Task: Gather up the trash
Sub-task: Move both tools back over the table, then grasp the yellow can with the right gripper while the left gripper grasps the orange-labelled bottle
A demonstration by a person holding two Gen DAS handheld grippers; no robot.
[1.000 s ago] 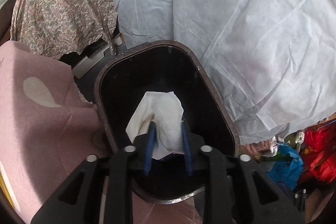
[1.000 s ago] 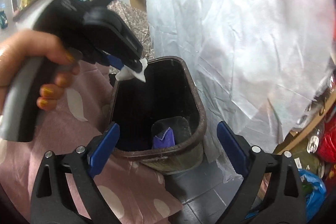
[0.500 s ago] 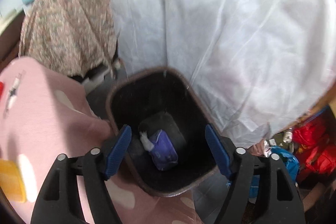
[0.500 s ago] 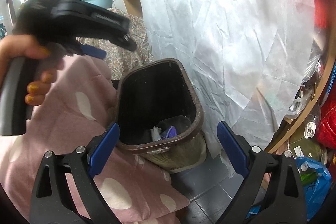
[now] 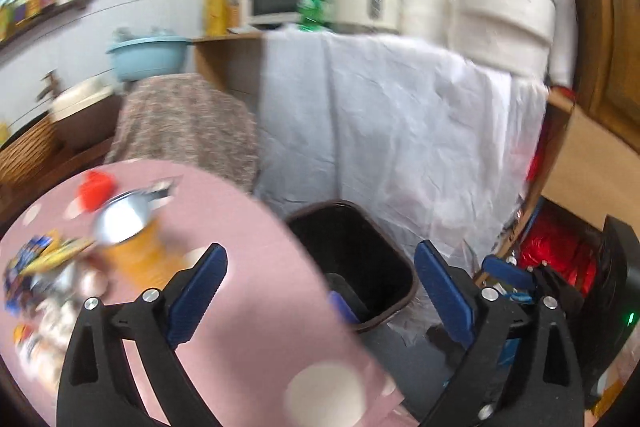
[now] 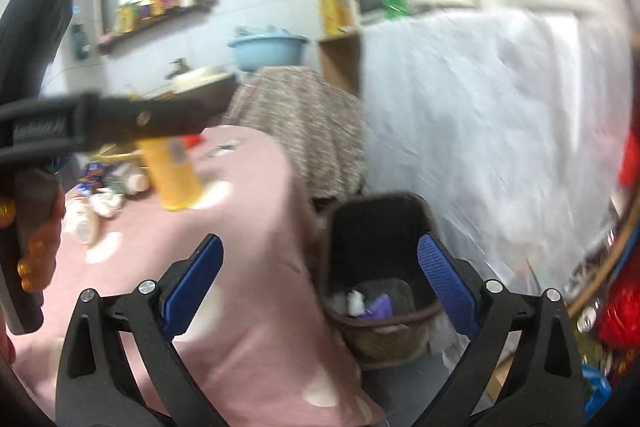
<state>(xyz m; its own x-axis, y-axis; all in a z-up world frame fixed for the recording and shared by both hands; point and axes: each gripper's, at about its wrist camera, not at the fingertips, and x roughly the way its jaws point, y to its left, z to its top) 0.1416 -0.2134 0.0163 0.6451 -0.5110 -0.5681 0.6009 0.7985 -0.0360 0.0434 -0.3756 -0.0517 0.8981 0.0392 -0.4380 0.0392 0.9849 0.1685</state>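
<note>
A dark brown trash bin (image 5: 352,263) stands on the floor beside the pink table (image 5: 248,299); it also shows in the right wrist view (image 6: 376,267), with a white tissue (image 6: 354,301) and a purple wrapper (image 6: 380,305) inside. My left gripper (image 5: 320,287) is open and empty, raised above the table edge. My right gripper (image 6: 320,283) is open and empty, beside the bin. An orange can (image 5: 132,243), also in the right wrist view (image 6: 174,171), and several wrappers (image 5: 36,259) lie on the table.
A white sheet (image 5: 400,131) hangs over a counter behind the bin. A patterned cloth (image 5: 188,127) covers something to its left. A red bag (image 5: 556,251) and clutter sit on the floor at right. A blue basin (image 6: 268,47) stands behind.
My left gripper opened and dropped the white tissue into the bin, then lifted and swung left toward the table. The right gripper also pulled back and tilted up.
</note>
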